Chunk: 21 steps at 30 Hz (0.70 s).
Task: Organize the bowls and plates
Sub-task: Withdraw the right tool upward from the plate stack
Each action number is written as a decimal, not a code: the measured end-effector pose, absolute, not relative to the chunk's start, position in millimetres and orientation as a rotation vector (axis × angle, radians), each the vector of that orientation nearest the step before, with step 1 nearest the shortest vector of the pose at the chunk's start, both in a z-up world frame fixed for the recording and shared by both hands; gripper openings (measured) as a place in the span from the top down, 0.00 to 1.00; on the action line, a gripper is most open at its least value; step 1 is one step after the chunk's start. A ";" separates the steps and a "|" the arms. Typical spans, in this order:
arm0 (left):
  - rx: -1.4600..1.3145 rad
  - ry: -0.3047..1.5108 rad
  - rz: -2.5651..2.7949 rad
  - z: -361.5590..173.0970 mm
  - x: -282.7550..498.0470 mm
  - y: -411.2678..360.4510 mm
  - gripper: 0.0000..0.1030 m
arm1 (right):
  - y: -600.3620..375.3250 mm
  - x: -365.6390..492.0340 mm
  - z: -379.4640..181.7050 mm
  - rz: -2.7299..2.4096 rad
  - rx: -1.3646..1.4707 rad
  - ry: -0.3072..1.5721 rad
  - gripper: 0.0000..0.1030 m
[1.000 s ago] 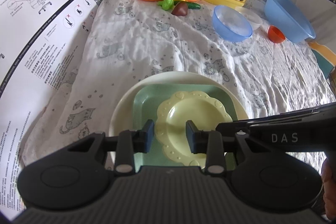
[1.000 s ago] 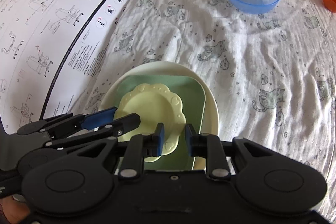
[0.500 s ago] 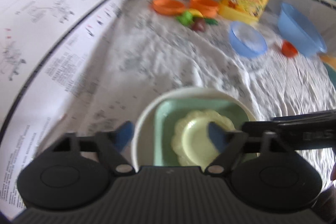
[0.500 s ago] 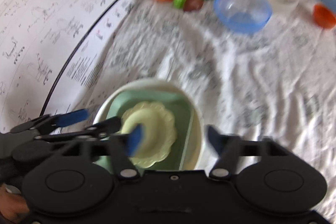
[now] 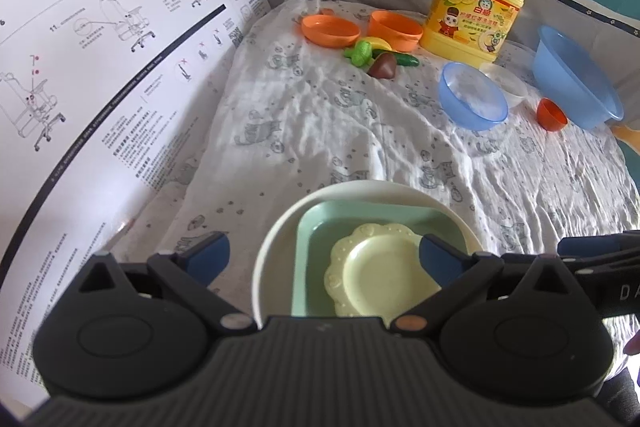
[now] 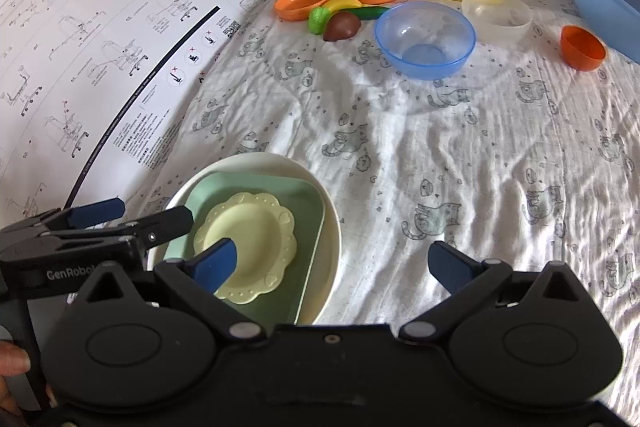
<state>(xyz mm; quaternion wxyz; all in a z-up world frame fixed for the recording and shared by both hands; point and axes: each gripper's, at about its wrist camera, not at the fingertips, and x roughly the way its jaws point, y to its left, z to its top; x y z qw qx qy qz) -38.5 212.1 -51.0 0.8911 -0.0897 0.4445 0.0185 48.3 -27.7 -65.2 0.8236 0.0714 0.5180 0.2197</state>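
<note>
Now both grippers wide apart, nothing clamped. Left gripper (image 5: 322,257): jaws just been opening, blue pads splayed either side of the near stack, one pad over bare cloth to the left, the other over the right part of the stack, neither pressing on anything. Right gripper (image 6: 334,263): jaws likewise just been opening, left pad hanging over the yellow plate, right pad over the cloth, nothing gripped between them.

Stack at the near edge, left of centre: scalloped yellow plate (image 6: 252,233) nested in a square green plate (image 6: 308,203), itself resting in a round cream plate (image 6: 332,227). All three lying flat on a white cat-print cloth (image 6: 420,155).

Further off, towards the far right: clear blue bowl (image 6: 425,41) upright, a small translucent white bowl (image 6: 497,14) just behind it, a small orange cup (image 6: 582,47) tipped on its side, and a large blue basin (image 5: 576,79) tilted at the edge (only partly seen from the right wrist). At the far centre: orange dish (image 5: 331,30) and orange bowl (image 5: 395,29), toy fruit and vegetables (image 5: 378,58) bunched just in front, yellow detergent jug (image 5: 476,3) standing beside them. Along the left: large printed instruction sheet (image 5: 100,67), well apart from the bowls.
</note>
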 end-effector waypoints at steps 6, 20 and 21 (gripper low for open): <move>-0.190 0.939 0.023 -50.4 -35.1 200.2 0.00 | -44.1 43.5 -59.2 0.443 0.177 1.083 0.00; -0.132 0.963 -0.017 -42.2 -15.6 158.4 0.00 | -104.8 45.6 -70.8 0.325 0.297 1.083 0.00; -0.129 0.967 -0.019 -42.5 -13.8 154.9 0.00 | -109.4 45.9 -72.2 0.318 0.302 1.084 0.00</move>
